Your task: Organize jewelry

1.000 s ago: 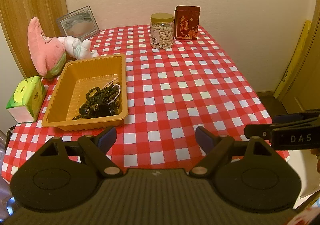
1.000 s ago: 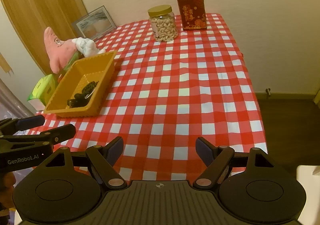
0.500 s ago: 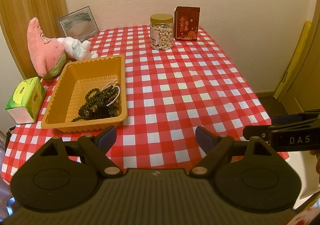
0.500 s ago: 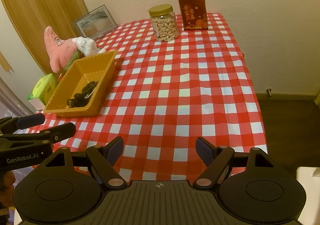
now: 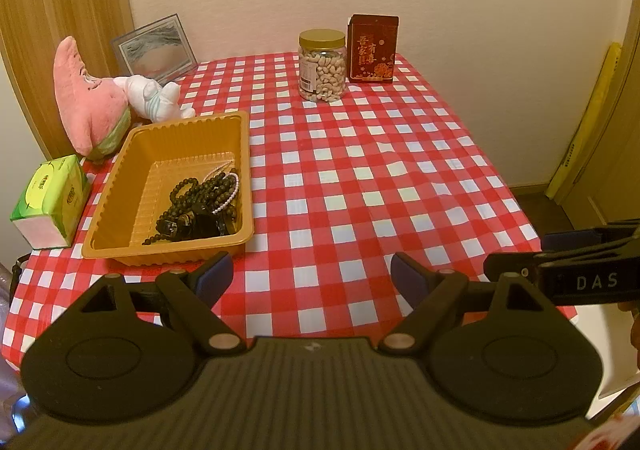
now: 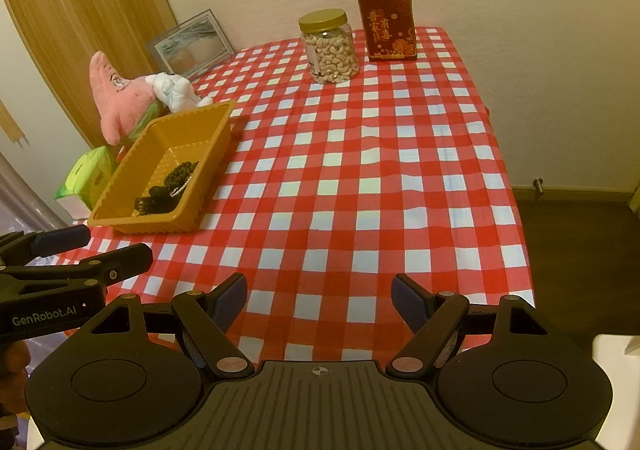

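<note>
An orange plastic tray (image 5: 136,158) (image 6: 132,186) sits on the left of the red checked tablecloth. In it lies a heap of dark bead bracelets (image 5: 196,206) (image 6: 168,190) with a thin pearl strand (image 5: 230,196). My left gripper (image 5: 312,276) is open and empty, above the table's front edge, just in front of and right of the tray. My right gripper (image 6: 318,300) is open and empty over the front edge, further right. Each gripper shows in the other's view: the right one (image 5: 560,266) and the left one (image 6: 80,254).
A pink star plush (image 5: 88,106) and a white plush (image 5: 154,98) lie behind the tray. A green tissue pack (image 5: 50,202) is left of it. A cashew jar (image 5: 322,66), a red box (image 5: 372,50) and a picture frame (image 5: 154,46) stand at the back.
Both views have pulled back and lifted a little from the table. Both grippers stay open. The jewelry in the tray has not moved.
</note>
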`<state>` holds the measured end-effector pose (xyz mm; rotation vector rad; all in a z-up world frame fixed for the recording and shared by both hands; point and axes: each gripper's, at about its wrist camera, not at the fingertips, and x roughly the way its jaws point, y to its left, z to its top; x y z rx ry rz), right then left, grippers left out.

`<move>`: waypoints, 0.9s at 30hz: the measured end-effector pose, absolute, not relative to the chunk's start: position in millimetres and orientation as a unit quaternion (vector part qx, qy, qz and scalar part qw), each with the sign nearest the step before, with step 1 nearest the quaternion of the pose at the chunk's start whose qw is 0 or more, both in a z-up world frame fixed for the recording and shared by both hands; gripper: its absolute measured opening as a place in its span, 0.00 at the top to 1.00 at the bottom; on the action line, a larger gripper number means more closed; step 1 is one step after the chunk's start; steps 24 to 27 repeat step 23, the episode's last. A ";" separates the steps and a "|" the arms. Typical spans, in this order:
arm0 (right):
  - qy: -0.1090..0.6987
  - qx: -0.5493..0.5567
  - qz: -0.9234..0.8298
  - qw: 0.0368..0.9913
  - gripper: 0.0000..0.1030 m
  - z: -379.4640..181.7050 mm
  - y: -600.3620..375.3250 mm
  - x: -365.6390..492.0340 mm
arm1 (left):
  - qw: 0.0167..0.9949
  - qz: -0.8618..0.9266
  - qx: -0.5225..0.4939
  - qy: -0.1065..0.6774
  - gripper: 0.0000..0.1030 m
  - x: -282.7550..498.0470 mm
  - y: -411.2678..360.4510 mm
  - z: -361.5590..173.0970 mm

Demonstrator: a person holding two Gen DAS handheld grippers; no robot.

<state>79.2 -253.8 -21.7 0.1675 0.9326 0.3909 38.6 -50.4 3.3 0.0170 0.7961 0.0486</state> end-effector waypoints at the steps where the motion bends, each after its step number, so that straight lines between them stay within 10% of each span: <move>1: 0.446 0.080 0.187 0.872 0.24 -21.5 -253.9 79.1 | 0.921 0.023 0.008 0.388 0.18 38.8 -50.2 3.4; 27: 0.446 0.079 0.187 0.872 0.24 -22.6 -250.5 78.6 | 0.922 0.022 0.009 0.387 0.18 46.1 -52.0 6.4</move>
